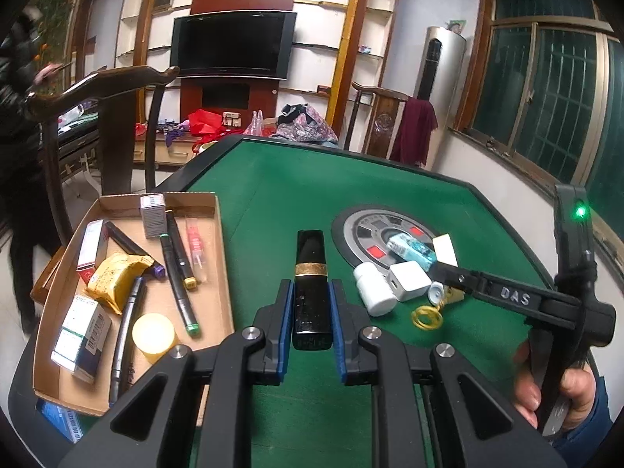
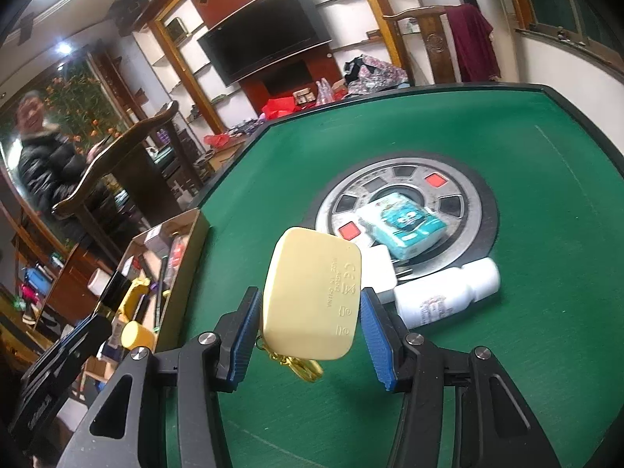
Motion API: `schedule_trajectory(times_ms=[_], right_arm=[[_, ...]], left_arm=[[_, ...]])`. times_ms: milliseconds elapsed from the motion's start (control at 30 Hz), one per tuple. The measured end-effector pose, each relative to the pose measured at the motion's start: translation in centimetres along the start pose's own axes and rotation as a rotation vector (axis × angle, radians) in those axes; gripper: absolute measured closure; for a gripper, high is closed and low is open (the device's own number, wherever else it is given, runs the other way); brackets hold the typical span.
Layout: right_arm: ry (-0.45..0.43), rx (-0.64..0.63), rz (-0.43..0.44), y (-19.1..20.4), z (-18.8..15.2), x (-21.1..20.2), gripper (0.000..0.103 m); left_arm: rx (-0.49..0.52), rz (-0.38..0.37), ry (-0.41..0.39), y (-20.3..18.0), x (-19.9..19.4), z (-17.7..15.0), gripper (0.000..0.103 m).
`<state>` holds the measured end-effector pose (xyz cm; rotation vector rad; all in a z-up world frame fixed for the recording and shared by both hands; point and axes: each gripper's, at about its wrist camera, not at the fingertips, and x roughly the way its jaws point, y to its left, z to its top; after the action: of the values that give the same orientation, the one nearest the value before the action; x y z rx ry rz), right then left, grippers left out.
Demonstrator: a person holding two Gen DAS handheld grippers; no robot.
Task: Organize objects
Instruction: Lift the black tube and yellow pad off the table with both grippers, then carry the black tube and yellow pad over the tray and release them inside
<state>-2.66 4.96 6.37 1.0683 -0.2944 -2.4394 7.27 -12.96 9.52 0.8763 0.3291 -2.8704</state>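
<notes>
The black tube with a gold band [image 1: 310, 288] is lying lengthwise along the left gripper [image 1: 310, 319], pointing toward the frame's top, at lower centre; the jaws are clamping it. The right gripper [image 2: 310, 325], half spread, is gripping a glossy cream case [image 2: 312, 292], tilted, centre frame, over the green table [image 2: 507, 124].

The left tool [image 1: 310, 314] points forward and downward, its blue pads pressed on both sides of what it holds. The right tool [image 2: 310, 331] stands half wide, gripping too; a hand [image 1: 553, 386] carries it.
</notes>
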Motion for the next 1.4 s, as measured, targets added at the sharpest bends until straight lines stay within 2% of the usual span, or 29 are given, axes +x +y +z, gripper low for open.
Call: schedule_trajectory(times_ms=[300, 500, 933, 1400], right_arm=[[0.004, -0.065, 0.027, 3.5, -0.5, -0.1, 0.048], [0.028, -0.054, 0.099, 6.1, -0.3, 0.6, 0.047], [0.09, -0.157, 0.21, 14.4, -0.5, 4.0, 0.047], [0.18, -0.167, 0.22, 15.9, -1.9, 7.6, 0.047]], left_arm=[[-0.048, 0.022, -0.017, 2.8, -1.5, 0.1, 0.086], [-0.093, 0.044, -0.024, 5.2, -2.2, -0.1, 0.086], [-0.174, 0.123, -0.033, 9.9, -3.4, -0.8, 0.086], [-0.252, 0.157, 0.035, 14.1, -0.9, -2.8, 0.086]])
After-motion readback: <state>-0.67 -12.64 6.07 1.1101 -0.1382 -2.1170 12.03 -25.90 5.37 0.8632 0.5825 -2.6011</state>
